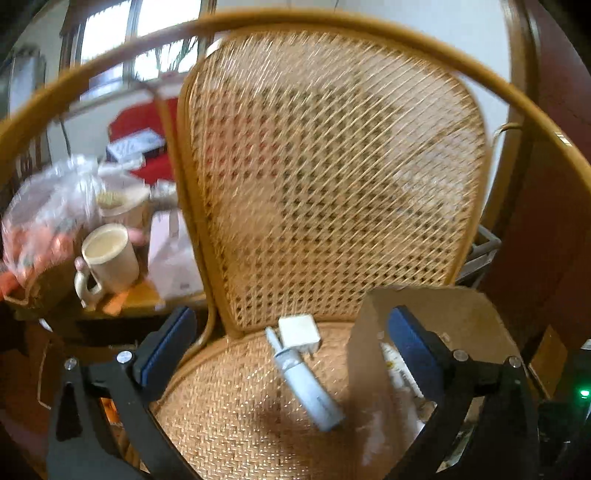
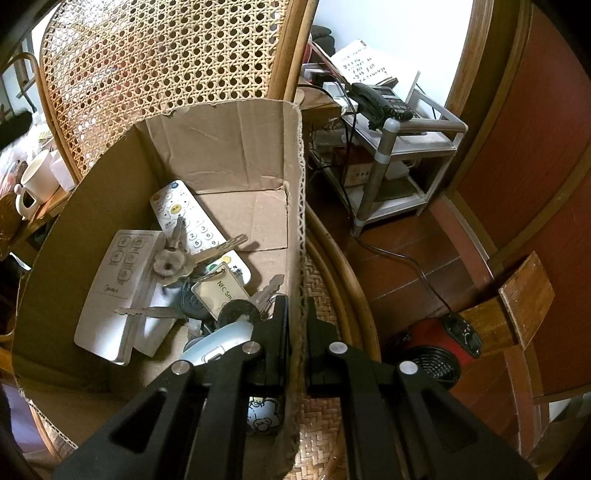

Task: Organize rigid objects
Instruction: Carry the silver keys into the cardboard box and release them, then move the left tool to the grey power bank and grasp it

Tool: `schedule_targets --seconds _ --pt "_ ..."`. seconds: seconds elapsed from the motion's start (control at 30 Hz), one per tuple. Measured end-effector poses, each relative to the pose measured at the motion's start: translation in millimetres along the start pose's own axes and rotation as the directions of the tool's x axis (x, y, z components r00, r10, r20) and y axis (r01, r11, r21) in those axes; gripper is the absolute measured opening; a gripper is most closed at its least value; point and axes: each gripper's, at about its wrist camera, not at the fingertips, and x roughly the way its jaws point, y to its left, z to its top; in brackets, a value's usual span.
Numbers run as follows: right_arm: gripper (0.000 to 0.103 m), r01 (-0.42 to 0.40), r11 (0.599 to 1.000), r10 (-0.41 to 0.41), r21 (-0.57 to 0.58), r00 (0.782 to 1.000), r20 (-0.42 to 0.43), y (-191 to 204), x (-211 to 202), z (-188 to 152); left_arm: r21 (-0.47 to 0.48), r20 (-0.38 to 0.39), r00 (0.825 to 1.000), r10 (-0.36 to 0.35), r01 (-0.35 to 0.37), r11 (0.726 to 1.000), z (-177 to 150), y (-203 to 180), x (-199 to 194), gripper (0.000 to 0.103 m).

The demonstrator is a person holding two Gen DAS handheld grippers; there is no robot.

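Note:
A white charger plug (image 1: 299,330) and a grey-white tube (image 1: 308,384) lie on the woven chair seat (image 1: 229,406). My left gripper (image 1: 291,315) is open wide above them and touches neither. A cardboard box (image 1: 454,325) stands on the seat to its right. In the right wrist view my right gripper (image 2: 295,325) is shut on the right wall of that cardboard box (image 2: 293,206). Inside lie a white remote (image 2: 184,214), a flat white control (image 2: 114,280), a bunch of keys (image 2: 192,258) with a tag, and a pale blue-white object (image 2: 221,345).
The cane chair back (image 1: 325,166) rises right behind the seat, with a curved wooden arm hoop (image 1: 369,29) around it. A cream mug (image 1: 110,258) and plastic bags crowd a side table at left. A metal shelf with a telephone (image 2: 384,99) and a red heater (image 2: 436,350) stand at right.

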Motion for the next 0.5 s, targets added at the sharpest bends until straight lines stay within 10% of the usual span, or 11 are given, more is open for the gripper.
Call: schedule_targets --seconds 0.5 --pt "0.007 0.008 1.0 -0.008 -0.018 1.0 -0.003 0 -1 0 -0.073 -0.258 0.966 -0.003 -0.016 0.997 -34 30 81 0.103"
